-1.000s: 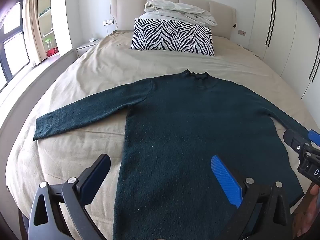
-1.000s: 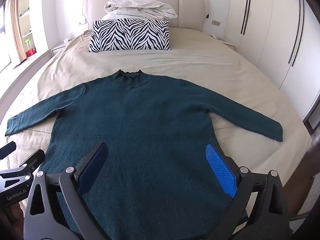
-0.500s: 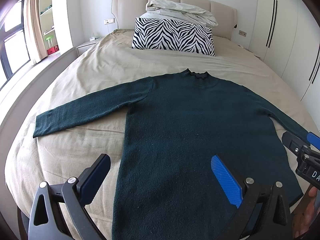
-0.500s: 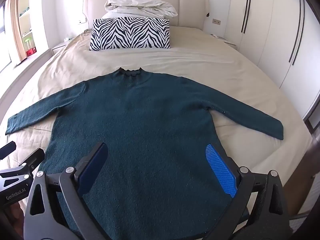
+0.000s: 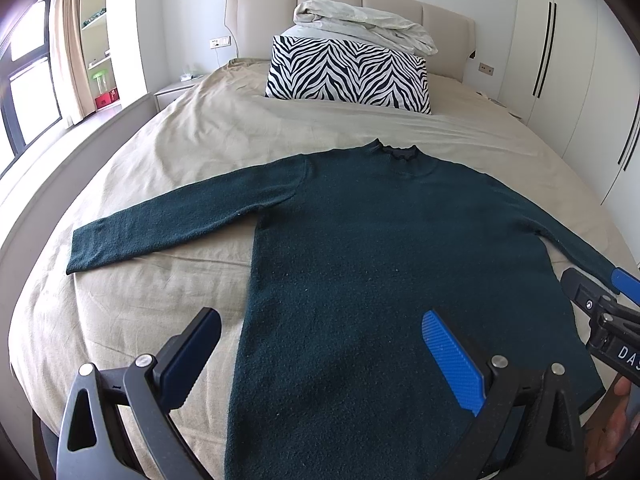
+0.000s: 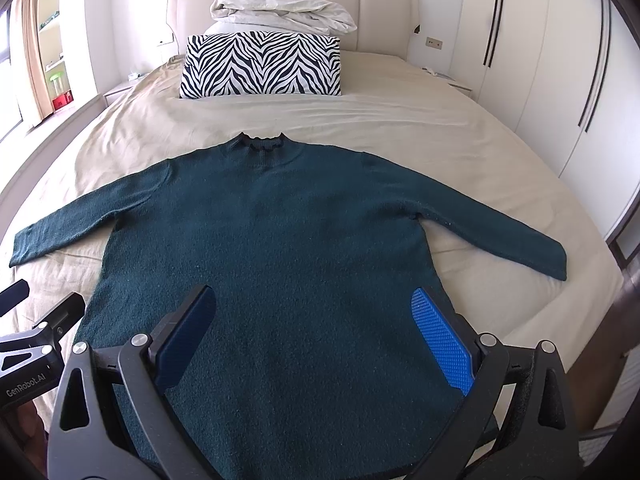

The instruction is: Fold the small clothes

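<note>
You are holding the left gripper [image 5: 320, 356] above the near left part of a dark green sweater [image 5: 392, 264], its jaws spread wide and gripping nothing. You are holding the right gripper [image 6: 316, 334] over the sweater's lower middle, jaws equally wide and empty. The sweater is lying flat on the beige bed [image 5: 192, 148], sleeves stretched out to both sides, collar pointing toward the zebra pillow [image 5: 348, 74] at the headboard.
</note>
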{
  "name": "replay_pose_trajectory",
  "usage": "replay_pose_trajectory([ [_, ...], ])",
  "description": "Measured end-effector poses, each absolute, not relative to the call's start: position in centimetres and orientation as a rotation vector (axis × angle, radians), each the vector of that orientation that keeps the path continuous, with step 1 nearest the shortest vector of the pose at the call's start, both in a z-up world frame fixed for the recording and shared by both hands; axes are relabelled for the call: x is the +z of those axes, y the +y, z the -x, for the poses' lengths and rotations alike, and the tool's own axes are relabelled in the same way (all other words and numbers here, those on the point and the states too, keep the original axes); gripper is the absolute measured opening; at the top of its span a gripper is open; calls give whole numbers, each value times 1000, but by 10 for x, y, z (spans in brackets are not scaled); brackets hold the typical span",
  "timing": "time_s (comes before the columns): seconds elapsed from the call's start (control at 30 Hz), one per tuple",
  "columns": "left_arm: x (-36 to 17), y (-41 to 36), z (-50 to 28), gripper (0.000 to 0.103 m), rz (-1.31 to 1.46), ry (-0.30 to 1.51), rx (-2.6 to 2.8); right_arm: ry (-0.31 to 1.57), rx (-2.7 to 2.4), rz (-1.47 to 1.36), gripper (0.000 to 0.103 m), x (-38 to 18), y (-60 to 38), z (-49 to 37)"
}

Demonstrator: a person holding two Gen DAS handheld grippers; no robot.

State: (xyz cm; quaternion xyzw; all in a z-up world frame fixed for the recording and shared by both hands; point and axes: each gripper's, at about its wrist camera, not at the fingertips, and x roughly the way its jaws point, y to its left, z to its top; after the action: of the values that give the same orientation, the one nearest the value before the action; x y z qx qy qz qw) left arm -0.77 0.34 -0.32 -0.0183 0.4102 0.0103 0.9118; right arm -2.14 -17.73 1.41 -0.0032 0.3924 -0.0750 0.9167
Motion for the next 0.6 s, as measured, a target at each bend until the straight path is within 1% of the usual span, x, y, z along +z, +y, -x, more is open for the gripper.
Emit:
replay_pose_trajectory([
  [0.6,-1,5,7,103,41,844,23,817,-152,8,100,11,-180,18],
])
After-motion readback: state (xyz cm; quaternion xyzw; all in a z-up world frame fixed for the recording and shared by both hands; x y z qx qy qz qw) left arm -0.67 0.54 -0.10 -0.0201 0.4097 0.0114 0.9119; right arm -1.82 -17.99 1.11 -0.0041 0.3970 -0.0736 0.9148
